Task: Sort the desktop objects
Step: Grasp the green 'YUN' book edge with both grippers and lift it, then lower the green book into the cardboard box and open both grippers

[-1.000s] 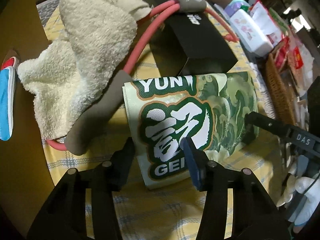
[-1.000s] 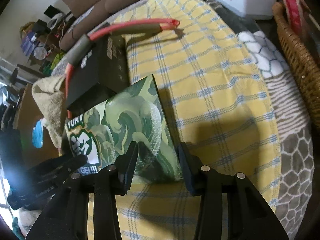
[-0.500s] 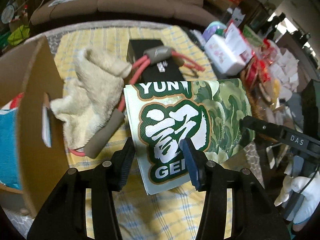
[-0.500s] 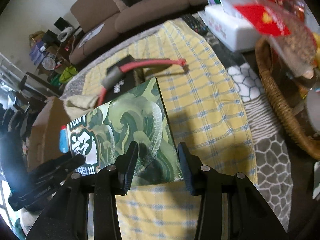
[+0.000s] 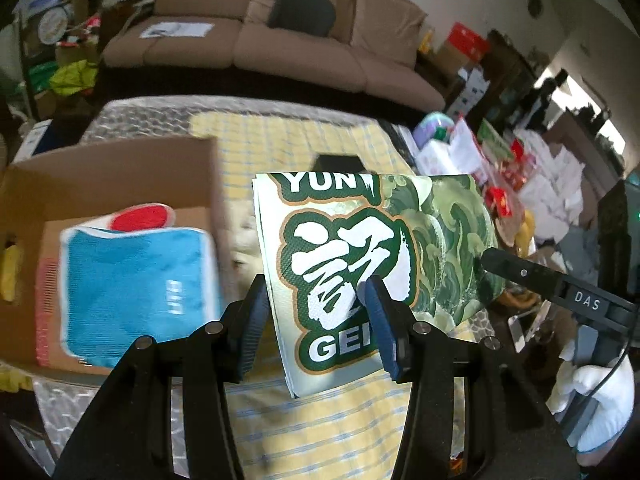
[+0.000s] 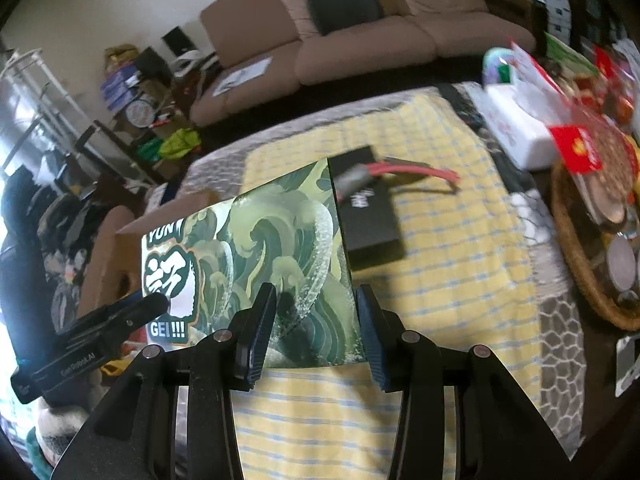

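Note:
A green wave-print box (image 5: 372,248) with white lettering hangs in the air above the yellow checked cloth (image 5: 320,420). My left gripper (image 5: 316,316) is shut on its lettered end. My right gripper (image 6: 316,324) is shut on its other end, where the box (image 6: 260,256) shows its wave side. Each gripper's finger shows in the other's view. An open cardboard box (image 5: 112,184) stands at the left, holding a blue and red pouch (image 5: 136,272).
A black box (image 6: 368,208) with a red resistance band (image 6: 408,170) lies on the cloth. A wicker basket (image 6: 576,264) and tissue pack (image 6: 516,132) stand at the right. A brown sofa (image 5: 280,36) is behind the table. A cream towel (image 5: 246,244) peeks behind the cardboard box.
Both grippers have lifted the green box off the cloth, well above the table. The cardboard box has come into view at the left.

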